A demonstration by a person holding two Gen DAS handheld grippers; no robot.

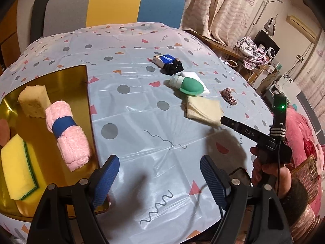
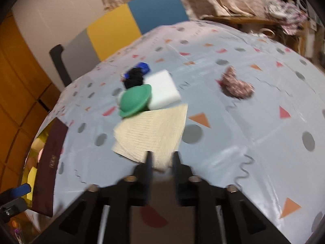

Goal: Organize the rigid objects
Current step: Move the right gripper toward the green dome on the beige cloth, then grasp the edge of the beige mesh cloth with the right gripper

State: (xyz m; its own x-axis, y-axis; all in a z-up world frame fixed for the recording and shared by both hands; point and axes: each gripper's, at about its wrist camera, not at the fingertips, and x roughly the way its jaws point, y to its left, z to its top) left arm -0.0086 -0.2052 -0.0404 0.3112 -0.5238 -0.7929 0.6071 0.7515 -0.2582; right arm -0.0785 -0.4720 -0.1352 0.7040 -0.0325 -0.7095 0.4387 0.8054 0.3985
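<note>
A gold tray (image 1: 67, 85) at the table's left holds a beige sponge (image 1: 33, 101), a rolled pink towel (image 1: 68, 136) with a blue band, and a yellow-green sponge (image 1: 17, 170). My left gripper (image 1: 160, 180) is open and empty beside the tray's near right corner. My right gripper (image 2: 162, 160) is shut on the near corner of a cream folded cloth (image 2: 154, 134), also in the left wrist view (image 1: 203, 109). Behind it lie a green-capped bottle (image 2: 135, 100), a white block (image 2: 163, 89), a black item (image 2: 133, 77) and a blue-white box (image 1: 163, 59).
A brownish scrunchie (image 2: 236, 84) lies right of the white block. A grey-yellow-blue chair back (image 1: 113, 6) stands behind the table. Curtains and cluttered shelves (image 1: 262, 48) are at the right. The patterned tablecloth (image 1: 142, 122) is bare between tray and cloth.
</note>
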